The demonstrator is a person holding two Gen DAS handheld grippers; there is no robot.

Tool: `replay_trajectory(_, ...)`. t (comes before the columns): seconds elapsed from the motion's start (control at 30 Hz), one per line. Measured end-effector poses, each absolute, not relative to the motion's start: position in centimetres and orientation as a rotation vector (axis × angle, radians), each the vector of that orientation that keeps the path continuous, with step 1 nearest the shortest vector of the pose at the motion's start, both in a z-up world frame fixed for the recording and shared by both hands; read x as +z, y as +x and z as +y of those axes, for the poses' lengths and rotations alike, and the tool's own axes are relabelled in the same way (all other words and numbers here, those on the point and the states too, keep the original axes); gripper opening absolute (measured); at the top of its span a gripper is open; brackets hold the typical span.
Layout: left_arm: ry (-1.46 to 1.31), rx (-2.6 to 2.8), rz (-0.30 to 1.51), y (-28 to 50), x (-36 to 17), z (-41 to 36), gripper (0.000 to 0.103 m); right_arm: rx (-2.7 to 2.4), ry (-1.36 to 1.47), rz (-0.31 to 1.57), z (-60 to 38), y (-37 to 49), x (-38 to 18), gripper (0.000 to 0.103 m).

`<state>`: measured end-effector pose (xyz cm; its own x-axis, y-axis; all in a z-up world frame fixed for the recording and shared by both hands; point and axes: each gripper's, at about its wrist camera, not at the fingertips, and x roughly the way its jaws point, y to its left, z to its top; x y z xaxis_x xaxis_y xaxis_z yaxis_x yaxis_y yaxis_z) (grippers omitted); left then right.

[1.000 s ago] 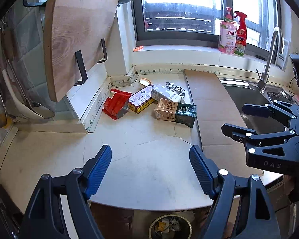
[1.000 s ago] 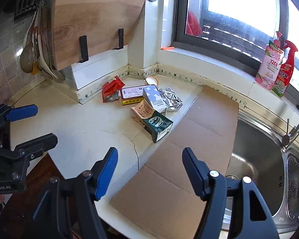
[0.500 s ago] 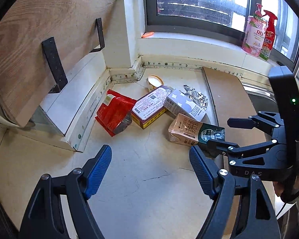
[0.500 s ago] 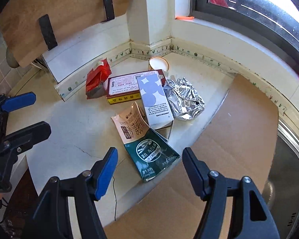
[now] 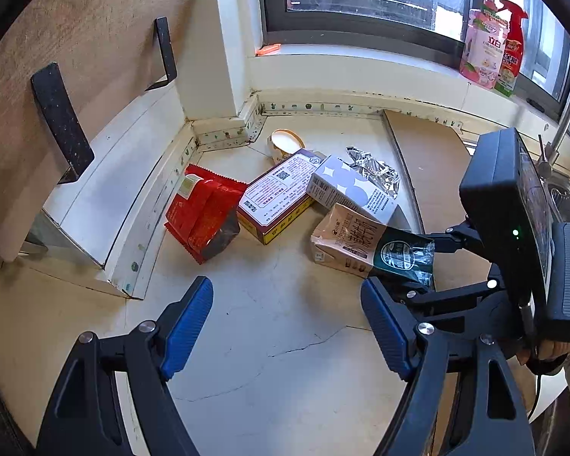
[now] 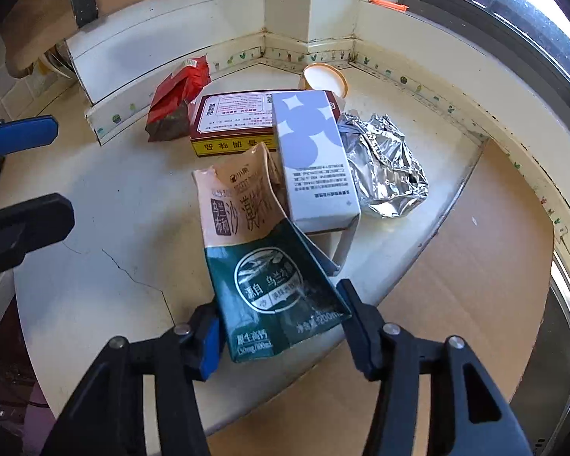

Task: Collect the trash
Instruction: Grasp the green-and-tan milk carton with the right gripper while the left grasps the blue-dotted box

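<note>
A crumpled tan and green milk carton (image 6: 262,250) lies on the pale counter, with its green end between the fingers of my right gripper (image 6: 281,323). The jaws are closing and both pads touch the carton's sides. The carton (image 5: 368,243) also shows in the left wrist view, with the right gripper (image 5: 456,266) at its green end. Behind it lie a white and lilac box (image 6: 311,159), a red and yellow box (image 6: 235,121), a red bag (image 6: 174,102), crumpled foil (image 6: 383,167) and a small paper cup (image 6: 323,79). My left gripper (image 5: 285,304) hovers open over bare counter, in front of the red bag (image 5: 205,212).
A cardboard sheet (image 6: 475,285) lies flat to the right of the trash, and the steel sink (image 6: 566,342) is beyond it. A wooden cutting board (image 5: 76,38) hangs on the left wall. Two cleaner bottles (image 5: 490,49) stand on the window sill. The counter has a cracked surface.
Both grippers came forward and down toward the trash pile. The right gripper's fingers narrowed from wide apart to the sides of the milk carton. The left gripper's jaws stayed as wide.
</note>
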<state>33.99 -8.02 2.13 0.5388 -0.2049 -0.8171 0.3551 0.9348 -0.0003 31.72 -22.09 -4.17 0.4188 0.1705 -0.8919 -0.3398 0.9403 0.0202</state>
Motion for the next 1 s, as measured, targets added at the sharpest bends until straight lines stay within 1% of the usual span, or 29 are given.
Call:
replay_trajectory(0.3,0.160,-0.367,0.896,34.4,4.5,-8.5,0.079,0.368,-0.050,0.981,-25.0,28.2,0.7,0.051)
replay_trajectory(0.43,0.155,-0.373,0.879,35.2,4.9,-9.5,0.079,0.236,0.002,0.923,-27.6,28.3,2.1,0.051)
replay_trajectory(0.63,0.103,-0.377,0.918,38.3,3.8,-12.4,0.079,0.063,0.137,0.903,-31.2,30.5,1.6,0.051)
replay_trajectory(1.0,0.031,-0.287,1.021,43.7,-0.8,-17.0,0.079,0.025,0.269,0.921,-33.3,32.4,-0.6,0.052)
